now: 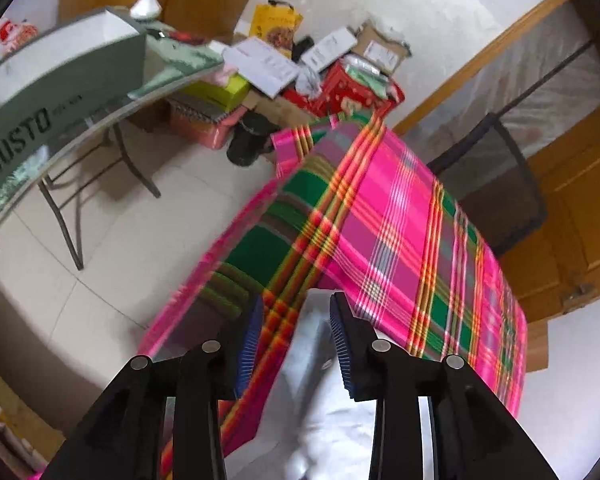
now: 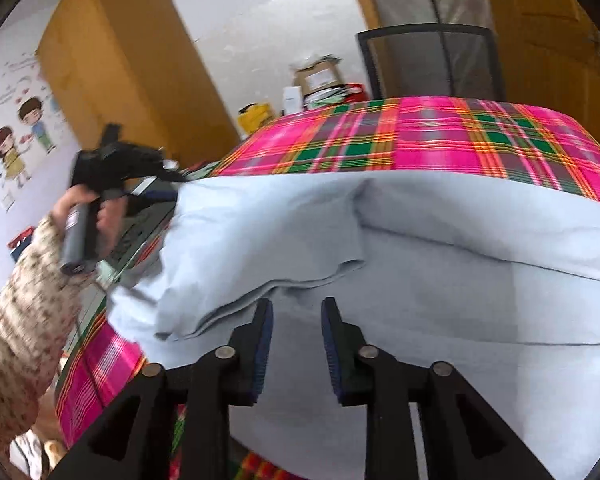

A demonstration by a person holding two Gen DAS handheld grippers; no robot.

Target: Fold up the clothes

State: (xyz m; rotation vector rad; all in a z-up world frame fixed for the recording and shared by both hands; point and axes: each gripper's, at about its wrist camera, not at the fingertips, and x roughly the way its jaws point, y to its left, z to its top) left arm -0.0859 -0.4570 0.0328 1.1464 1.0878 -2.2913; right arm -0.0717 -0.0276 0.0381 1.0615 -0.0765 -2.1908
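Right gripper (image 2: 296, 344) sits at the bottom of its own view with the jaws standing apart, nothing between them, hovering over a pale blue garment (image 2: 420, 280). That garment is spread across most of the frame on a table covered by a pink and green plaid cloth (image 2: 400, 136), with a folded layer bunched up toward the left centre.

In the left wrist view, the left gripper (image 1: 296, 344) also has its jaws apart, with the plaid cloth's edge and a bit of the pale fabric showing in the gap. Looks like nothing is pinched, but it's blurry so I can't swear to it.

At the left of the right wrist view, a hand (image 2: 100, 216) in a speckled sleeve (image 2: 24, 300) holds the other gripper's handle. A black mesh chair (image 2: 432, 64) stands behind the table, top centre-right.
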